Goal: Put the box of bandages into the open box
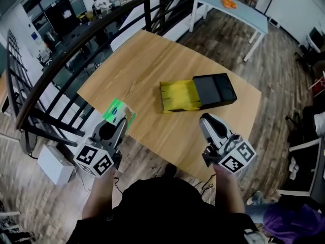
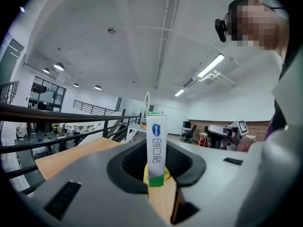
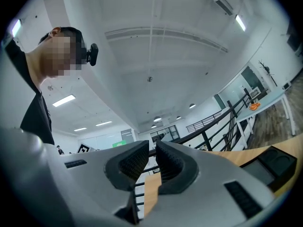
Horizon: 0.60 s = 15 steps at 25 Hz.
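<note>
The box of bandages (image 1: pixel 118 111), green and white, sticks out past the near left edge of the wooden table (image 1: pixel 147 60). My left gripper (image 1: pixel 121 120) is shut on it. In the left gripper view the box of bandages (image 2: pixel 156 141) stands upright between the two dark pads, blue logo toward the camera. The open box (image 1: pixel 198 92), a black sleeve with a yellow tray pulled out to its left, lies at the table's middle. My right gripper (image 1: pixel 205 120) hovers near the table's front edge, right of the left one. Its jaws (image 3: pixel 152 151) stand shut with nothing between them.
A black railing (image 1: pixel 76 47) runs along the table's far left side. A pale blue table (image 1: pixel 238 9) with an orange thing on it stands at the back right. On the floor at the left is a white box (image 1: pixel 53 164). The black box (image 3: pixel 277 162) shows at the right gripper view's right edge.
</note>
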{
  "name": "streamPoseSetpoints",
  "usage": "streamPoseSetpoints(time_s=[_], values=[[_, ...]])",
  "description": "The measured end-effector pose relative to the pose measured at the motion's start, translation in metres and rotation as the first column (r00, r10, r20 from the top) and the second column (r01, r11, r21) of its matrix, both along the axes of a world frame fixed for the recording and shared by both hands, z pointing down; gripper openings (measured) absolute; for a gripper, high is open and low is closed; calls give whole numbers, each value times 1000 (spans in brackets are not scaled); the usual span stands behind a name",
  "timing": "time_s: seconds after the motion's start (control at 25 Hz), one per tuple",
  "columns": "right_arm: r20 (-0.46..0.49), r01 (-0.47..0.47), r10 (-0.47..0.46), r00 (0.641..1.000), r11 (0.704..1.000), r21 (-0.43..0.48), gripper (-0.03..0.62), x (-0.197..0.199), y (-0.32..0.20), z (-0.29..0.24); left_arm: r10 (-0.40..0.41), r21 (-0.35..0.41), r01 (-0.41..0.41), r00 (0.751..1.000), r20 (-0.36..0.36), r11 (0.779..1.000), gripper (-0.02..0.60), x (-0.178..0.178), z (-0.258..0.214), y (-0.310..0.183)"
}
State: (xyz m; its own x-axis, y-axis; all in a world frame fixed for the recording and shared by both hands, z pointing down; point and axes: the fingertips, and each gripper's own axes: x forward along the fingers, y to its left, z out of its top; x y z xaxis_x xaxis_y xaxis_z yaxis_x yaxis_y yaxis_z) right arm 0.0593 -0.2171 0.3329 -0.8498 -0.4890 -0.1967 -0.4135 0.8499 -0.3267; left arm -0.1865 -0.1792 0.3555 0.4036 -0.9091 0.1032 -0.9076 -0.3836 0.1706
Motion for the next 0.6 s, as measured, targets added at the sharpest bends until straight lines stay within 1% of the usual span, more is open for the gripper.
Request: streamPoseSetpoints(time_s=[0.16, 0.36, 0.6], values=[[-7, 10, -10, 1000, 1000, 20, 44, 3, -16, -2, 22, 32, -22, 1000, -3, 999, 94, 13, -5, -21], [-15, 8, -7, 1000, 1000, 15, 44, -7, -23, 0, 48, 35, -48, 999, -20, 998, 94, 11, 1, -39], [-32, -52, 52, 998, 999, 1, 44, -21, -42, -5, 105, 17, -104, 993, -52, 994, 94, -4, 6, -71]])
